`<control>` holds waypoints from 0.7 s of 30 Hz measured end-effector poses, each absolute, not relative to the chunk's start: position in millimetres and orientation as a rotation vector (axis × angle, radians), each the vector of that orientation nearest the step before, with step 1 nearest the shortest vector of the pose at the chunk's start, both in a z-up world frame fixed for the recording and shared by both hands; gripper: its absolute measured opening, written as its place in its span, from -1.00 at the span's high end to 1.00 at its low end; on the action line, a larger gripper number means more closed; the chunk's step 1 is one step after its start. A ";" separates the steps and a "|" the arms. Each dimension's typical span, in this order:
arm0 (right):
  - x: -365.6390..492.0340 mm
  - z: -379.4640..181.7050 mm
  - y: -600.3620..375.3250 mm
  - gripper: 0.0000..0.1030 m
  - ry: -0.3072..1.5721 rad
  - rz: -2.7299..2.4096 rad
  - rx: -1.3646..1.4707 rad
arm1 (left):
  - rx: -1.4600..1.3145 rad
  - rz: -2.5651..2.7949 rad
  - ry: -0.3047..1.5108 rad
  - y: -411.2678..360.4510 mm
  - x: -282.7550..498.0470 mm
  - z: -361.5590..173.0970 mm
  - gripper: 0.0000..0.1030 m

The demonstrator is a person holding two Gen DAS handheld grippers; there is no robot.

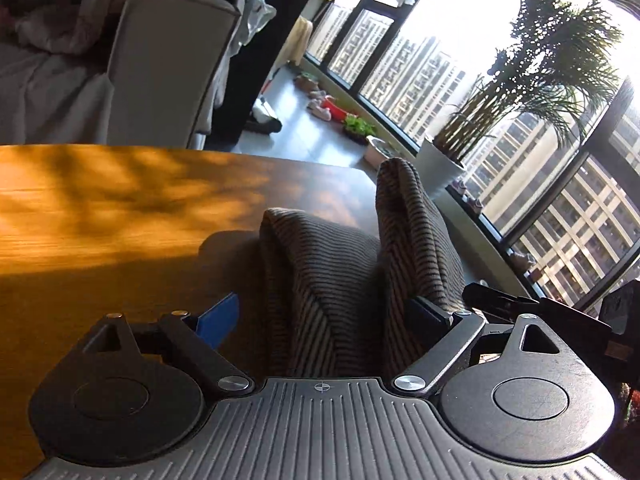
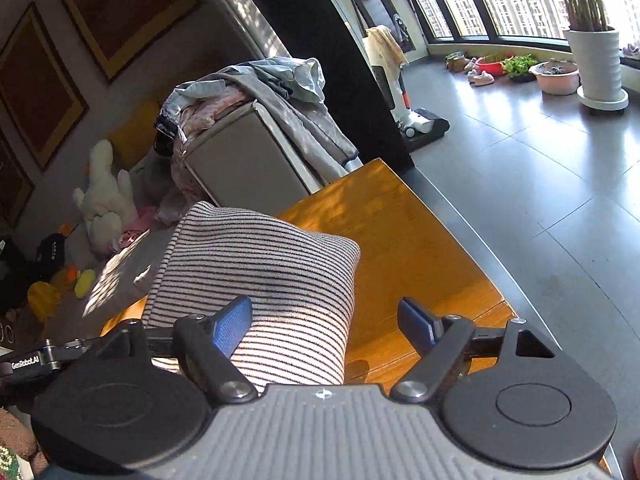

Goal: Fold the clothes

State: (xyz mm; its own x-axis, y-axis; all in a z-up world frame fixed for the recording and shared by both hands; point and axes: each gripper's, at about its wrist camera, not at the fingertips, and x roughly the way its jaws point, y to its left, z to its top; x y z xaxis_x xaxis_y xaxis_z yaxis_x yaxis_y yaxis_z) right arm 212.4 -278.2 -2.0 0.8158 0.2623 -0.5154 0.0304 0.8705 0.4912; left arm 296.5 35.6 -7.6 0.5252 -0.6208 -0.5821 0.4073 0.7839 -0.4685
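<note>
A striped knit garment [image 1: 332, 264] lies bunched on the wooden table [image 1: 100, 208], rising in two humps. In the left wrist view it sits between the fingers of my left gripper [image 1: 324, 306], which is open. The right pad [image 1: 424, 312] is against the cloth and the blue left pad [image 1: 220, 320] stands clear of it. In the right wrist view the same garment [image 2: 260, 256] looks pale with dark stripes. My right gripper [image 2: 325, 306] is open around its near end, with the left pad [image 2: 232, 326] on the fabric and the right pad [image 2: 416, 324] apart over bare table [image 2: 412, 240].
A grey armchair [image 2: 244, 160] heaped with clothes [image 2: 276, 80] stands just past the table's far edge. A white plush toy [image 2: 106, 192] and small toys lie beside it. To the right are grey floor, a floor cleaner [image 2: 420, 120], a potted palm [image 1: 444, 168] and big windows.
</note>
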 end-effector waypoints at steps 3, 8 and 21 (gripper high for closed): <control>211.6 -1.9 -277.0 -0.58 0.608 0.164 0.456 | -0.297 -0.630 0.826 26.3 287.9 -17.8 -0.70; 216.7 12.5 -273.2 -0.58 0.610 0.212 0.311 | -0.323 -0.659 0.857 9.8 265.7 -17.8 -0.56; 167.0 54.7 -259.7 -0.58 0.507 0.201 -0.016 | -0.152 -0.653 0.827 -37.8 180.0 -8.2 -0.57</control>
